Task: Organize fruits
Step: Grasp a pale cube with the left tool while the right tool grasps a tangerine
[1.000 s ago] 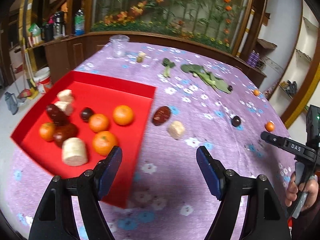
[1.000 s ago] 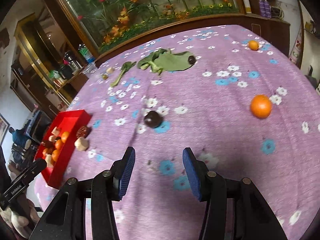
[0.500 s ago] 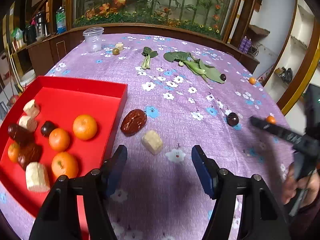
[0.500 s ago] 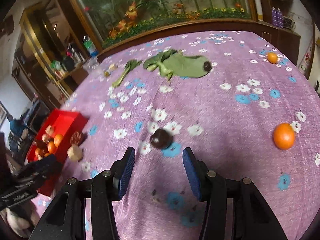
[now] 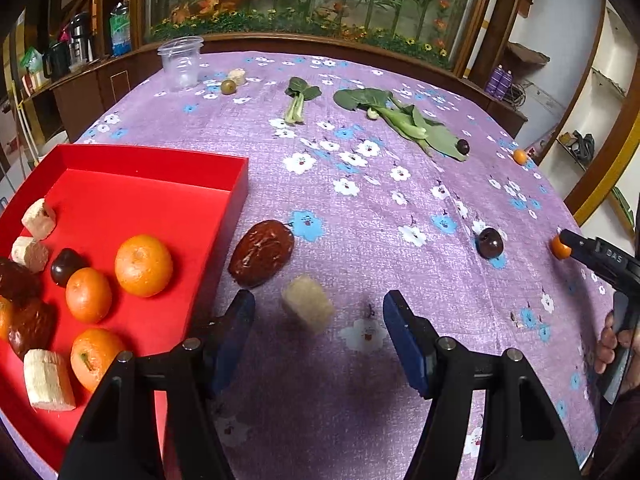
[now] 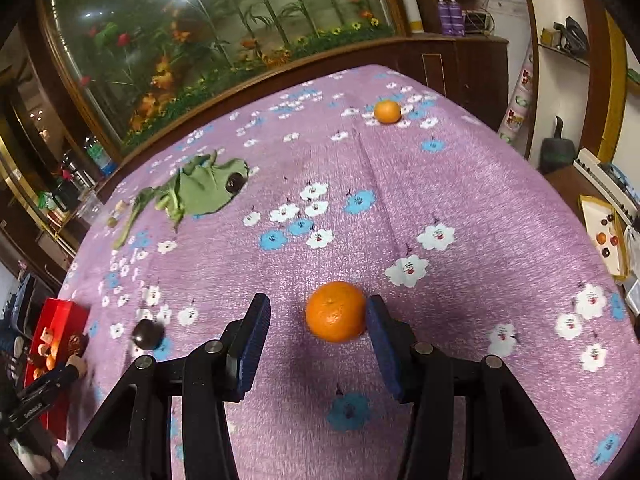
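Fingers: left gripper [image 5: 318, 322] apart around beige chunk [image 5: 307, 309], right gripper [image 6: 316, 334] just widened around orange [image 6: 335, 312], unclamped | step: picking strays | next: close, carry to red tray [image 5: 132, 192]

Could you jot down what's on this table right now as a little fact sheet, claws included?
Surface: purple flowered cloth
Red tray: oranges, dark fruits, pale chunks inside
Left claw: open, pale chunk between its fingers, untouched
Beside tray: wrinkled brown fruit
Right claw: open, just been widening, around an orange
Elsewhere: leafy greens, plastic cup
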### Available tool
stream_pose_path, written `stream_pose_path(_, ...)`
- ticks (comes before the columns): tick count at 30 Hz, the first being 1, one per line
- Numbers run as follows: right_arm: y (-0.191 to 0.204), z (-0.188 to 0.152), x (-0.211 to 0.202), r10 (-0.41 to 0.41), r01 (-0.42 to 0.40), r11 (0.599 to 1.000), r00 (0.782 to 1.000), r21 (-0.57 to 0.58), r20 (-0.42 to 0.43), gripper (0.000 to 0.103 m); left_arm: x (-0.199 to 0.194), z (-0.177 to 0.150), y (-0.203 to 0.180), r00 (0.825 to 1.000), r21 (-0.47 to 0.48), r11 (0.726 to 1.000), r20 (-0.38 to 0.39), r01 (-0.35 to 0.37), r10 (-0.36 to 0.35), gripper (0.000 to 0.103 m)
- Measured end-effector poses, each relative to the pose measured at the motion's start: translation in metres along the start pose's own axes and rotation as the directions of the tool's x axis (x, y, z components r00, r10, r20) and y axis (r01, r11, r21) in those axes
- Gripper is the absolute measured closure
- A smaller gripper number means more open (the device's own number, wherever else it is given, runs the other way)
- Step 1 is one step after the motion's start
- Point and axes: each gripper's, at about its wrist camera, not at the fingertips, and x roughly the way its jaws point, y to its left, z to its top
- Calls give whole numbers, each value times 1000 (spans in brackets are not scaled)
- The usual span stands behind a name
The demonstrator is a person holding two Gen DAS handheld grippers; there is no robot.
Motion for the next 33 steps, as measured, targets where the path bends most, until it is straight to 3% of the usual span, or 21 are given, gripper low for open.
stream_pose_path(3, 1, 1, 5, -7, 7, 1000, 1000, -22, -5, 45, 2, -1, -4, 1000, 23, 1000, -1, 6, -6, 48)
stream_pose_path(6, -4, 1, 11, -5, 5, 1000, 1000, -11, -27, 45, 4, 1, -6, 999, 39, 998, 12, -39, 39, 62)
stream_pose_path(10, -3, 0, 14, -19, 19, 999, 1000, -26, -13, 47, 9, 7, -2, 998, 21, 998, 7, -65, 65, 63)
stream_pose_path(16, 6, -2, 16, -80, 80, 993, 997, -83, -4, 53, 15, 3, -11, 989, 77, 986, 21, -150, 149, 63)
stream_pose_path(19, 4, -1, 16, -87, 86, 993, 996, -76, -3, 60, 15, 3, -10, 990, 69, 987, 26, -143, 141, 65)
stream_pose_path(22, 2, -1, 15, -84, 84, 994, 996, -68, -2, 67, 9, 2, -6, 992, 49, 992, 44, -118, 116, 80)
stream_pose_path(33, 7, -5, -9, -67, 69, 995, 997, -78, 31, 68, -22, -4, 8, 998, -20, 1000, 63, -24, 26, 80)
